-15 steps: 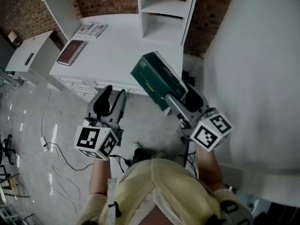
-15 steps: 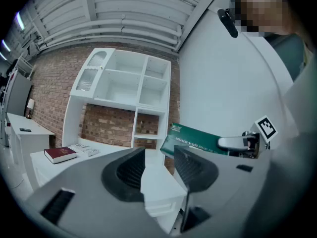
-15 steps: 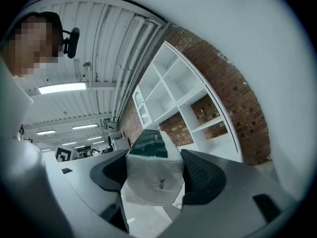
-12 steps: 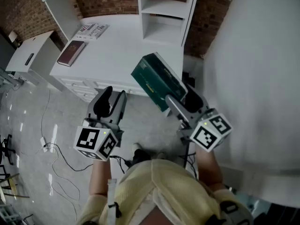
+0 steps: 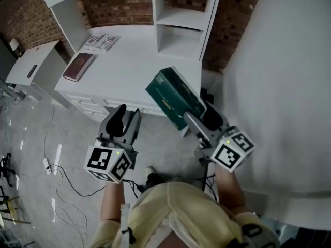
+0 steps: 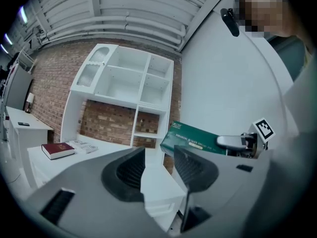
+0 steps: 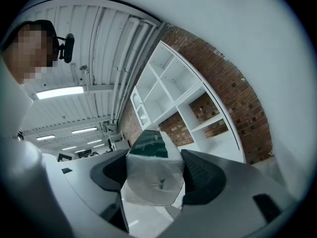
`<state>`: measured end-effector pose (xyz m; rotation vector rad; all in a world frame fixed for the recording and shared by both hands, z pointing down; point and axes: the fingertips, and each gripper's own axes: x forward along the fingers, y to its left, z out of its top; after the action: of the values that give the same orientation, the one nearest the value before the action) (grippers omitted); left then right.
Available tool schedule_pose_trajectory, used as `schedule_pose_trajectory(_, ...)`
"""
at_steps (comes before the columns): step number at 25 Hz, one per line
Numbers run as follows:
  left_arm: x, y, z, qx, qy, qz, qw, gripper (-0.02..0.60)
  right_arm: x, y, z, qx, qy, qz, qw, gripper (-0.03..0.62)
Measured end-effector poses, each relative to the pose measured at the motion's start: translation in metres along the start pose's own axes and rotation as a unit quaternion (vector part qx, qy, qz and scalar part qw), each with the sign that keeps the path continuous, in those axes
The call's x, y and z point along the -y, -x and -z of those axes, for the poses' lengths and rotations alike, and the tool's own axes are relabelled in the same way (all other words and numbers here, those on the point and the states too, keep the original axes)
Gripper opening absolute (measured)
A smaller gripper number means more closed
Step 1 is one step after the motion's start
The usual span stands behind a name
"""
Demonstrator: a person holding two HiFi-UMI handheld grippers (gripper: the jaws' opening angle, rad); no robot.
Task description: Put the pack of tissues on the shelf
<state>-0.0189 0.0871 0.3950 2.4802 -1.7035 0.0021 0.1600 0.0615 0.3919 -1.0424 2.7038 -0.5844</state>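
White desk (image 5: 129, 61), tissues (image 5: 172, 93) gripped in right claw (image 5: 199, 113)

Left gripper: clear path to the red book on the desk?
Probably yes: the left gripper is open and empty, and the red book lies exposed on the desk with nothing over it.

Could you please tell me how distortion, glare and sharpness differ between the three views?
Head view: evenly lit, sharp on the pack of tissues. Left gripper view: fisheye, black corners, shelf unit bowed. Right gripper view: same fisheye, ceiling light blown out, pack's near end pale, soft.
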Motion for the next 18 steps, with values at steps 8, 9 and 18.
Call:
schedule_pose_trajectory(8,-0.032,-0.009,-0.008,-0.001,0.002,-0.01,1.0,0.183,0.002,-0.032,-0.004,-0.017,0.04,0.014,0.999,0.311)
schedule_pose_trajectory(9,-0.035,-0.008,-0.009,-0.001,-0.001,-0.011,0.9999,0.183,0.001,-0.034,-0.004,-0.018,0.043,0.015,0.999,0.311)
schedule_pose_trajectory(18,-0.068,-0.002,-0.029,0.01,-0.012,-0.01,0.9998,0.183,-0.01,-0.067,-0.027,-0.001,0.058,0.016,0.998,0.311)
